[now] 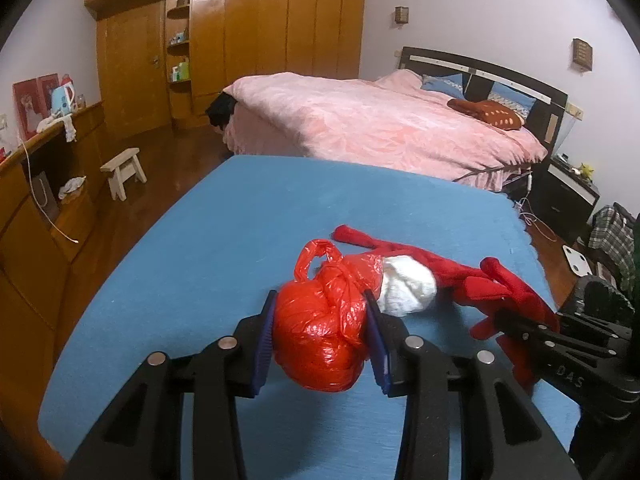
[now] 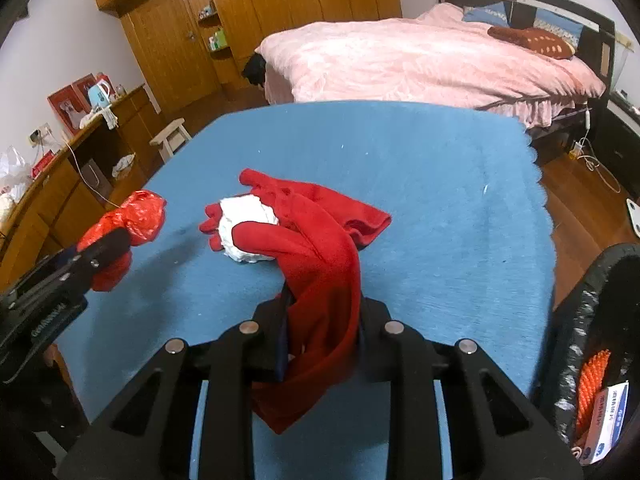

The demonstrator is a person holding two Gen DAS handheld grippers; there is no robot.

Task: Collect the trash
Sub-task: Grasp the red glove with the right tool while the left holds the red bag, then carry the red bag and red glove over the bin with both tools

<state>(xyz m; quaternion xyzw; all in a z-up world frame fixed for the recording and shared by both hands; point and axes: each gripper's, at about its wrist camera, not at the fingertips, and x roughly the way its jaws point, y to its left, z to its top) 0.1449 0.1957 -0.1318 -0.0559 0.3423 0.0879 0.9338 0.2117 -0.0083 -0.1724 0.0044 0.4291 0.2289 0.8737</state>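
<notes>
While the left gripper (image 1: 320,344) has its jaws clamped on a knotted red plastic bag (image 1: 320,340) above the blue tabletop (image 1: 200,240), the right gripper (image 2: 322,340) pinches a red cloth (image 2: 320,260) draped over white crumpled paper (image 2: 244,224).

My left gripper (image 1: 320,344) pinches a knotted red bag (image 1: 324,332), crinkled and bulging, lifted off the blue cloth (image 1: 200,260). A red rag (image 2: 320,256) hangs bunched in my right gripper (image 2: 320,340), its far end draped over a white paper wad (image 2: 246,224) lying mid-cloth.
</notes>
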